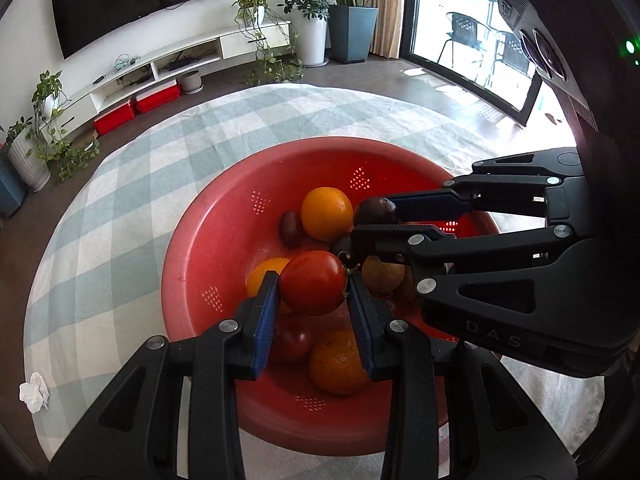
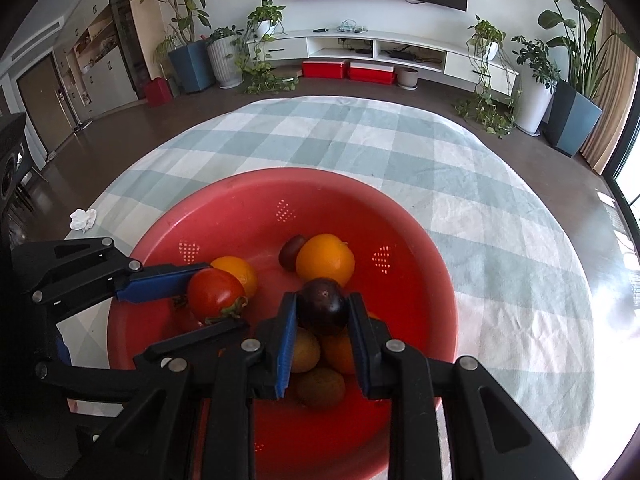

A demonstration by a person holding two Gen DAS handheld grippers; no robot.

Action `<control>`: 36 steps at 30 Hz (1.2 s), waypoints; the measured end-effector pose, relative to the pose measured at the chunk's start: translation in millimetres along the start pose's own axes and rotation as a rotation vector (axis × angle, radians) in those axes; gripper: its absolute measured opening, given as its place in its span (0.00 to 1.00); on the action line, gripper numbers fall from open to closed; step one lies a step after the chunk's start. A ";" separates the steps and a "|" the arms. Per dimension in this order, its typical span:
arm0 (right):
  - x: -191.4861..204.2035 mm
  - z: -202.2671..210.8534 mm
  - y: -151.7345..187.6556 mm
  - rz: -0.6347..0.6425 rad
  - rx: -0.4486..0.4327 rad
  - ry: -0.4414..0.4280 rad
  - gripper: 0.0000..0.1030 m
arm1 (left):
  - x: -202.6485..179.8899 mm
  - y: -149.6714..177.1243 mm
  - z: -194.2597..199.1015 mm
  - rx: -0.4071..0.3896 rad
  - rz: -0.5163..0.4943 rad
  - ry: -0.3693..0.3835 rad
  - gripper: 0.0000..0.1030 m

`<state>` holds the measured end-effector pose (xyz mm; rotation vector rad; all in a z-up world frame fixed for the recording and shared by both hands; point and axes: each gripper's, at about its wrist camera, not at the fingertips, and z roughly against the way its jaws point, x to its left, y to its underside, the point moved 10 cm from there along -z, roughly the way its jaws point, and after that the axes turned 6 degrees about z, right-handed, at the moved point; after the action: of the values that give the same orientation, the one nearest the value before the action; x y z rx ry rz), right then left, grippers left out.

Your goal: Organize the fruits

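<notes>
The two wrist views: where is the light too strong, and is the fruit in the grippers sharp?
Left wrist view: the window at upper right is blown out; the tomato is sharp. Right wrist view: glare whitens the floor at the right edge; the plum is sharp. Both views bend the tablecloth round.

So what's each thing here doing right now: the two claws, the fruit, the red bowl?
Left gripper: shut on the tomato.
Right gripper: shut on the dark plum.
Oranges: lying loose in the bowl.
Small dark fruit: resting beside an orange.
Red colander bowl: upright on the checked cloth.
Crumpled tissue: lying on the cloth.
</notes>
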<state>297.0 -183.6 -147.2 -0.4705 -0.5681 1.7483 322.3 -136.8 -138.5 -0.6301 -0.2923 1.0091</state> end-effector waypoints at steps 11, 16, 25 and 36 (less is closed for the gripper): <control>-4.7 12.2 2.4 -0.035 -0.023 0.007 0.36 | 2.8 -2.8 14.0 -0.042 0.016 -0.030 0.58; -6.6 41.6 2.7 -0.052 -0.081 0.038 0.50 | 6.2 -5.1 43.3 -0.113 0.042 -0.068 0.78; 2.0 123.4 12.8 -0.105 -0.254 0.075 0.87 | 14.6 10.7 133.6 -0.318 0.120 -0.161 1.00; 42.5 279.4 16.1 -0.066 -0.725 0.191 1.00 | 11.2 55.3 275.7 -0.569 0.204 -0.454 1.00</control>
<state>110.8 -181.9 66.0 -1.0931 -1.0644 1.3744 150.6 -8.8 44.0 -0.9521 -0.9530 1.2725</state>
